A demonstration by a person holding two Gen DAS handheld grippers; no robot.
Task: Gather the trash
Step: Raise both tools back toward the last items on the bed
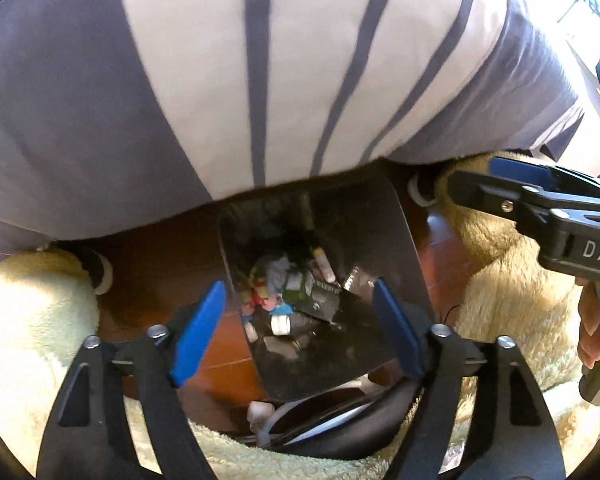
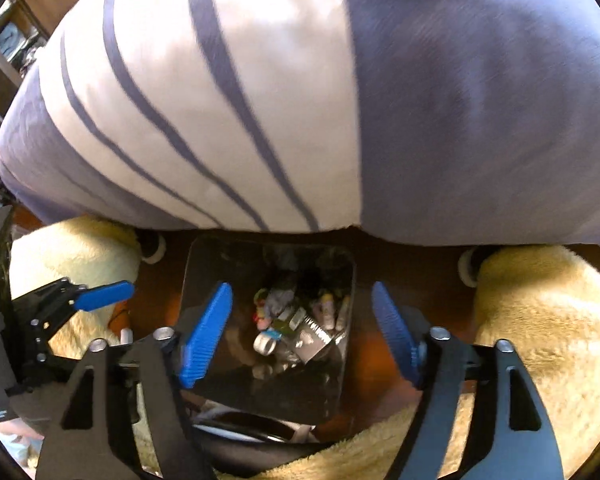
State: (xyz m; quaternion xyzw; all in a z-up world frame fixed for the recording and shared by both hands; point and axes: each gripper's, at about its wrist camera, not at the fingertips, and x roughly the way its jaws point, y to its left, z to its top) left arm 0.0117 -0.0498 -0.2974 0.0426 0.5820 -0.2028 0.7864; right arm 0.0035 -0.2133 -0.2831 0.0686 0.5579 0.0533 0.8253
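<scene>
A dark rectangular trash bin [image 1: 384,240] stands on the red-brown floor below a striped cloth. It holds several pieces of trash [image 1: 296,288]: wrappers, a small tube, colourful bits, a white cap. My left gripper [image 1: 300,328] is open and empty, its blue pads spread above the bin's opening. My right gripper [image 2: 302,332] is open and empty too, above the same bin [image 2: 208,276] and its trash [image 2: 296,316]. The right gripper also shows at the right edge of the left wrist view [image 1: 512,180]; the left gripper shows at the left of the right wrist view [image 2: 100,296].
A large grey and white striped cloth [image 1: 260,72] fills the top of both views. Cream fluffy rugs [image 1: 24,320] [image 2: 540,320] lie left and right of the bin. White-soled shoes [image 1: 102,276] stand on the floor. A dark round object [image 1: 340,428] lies below the bin.
</scene>
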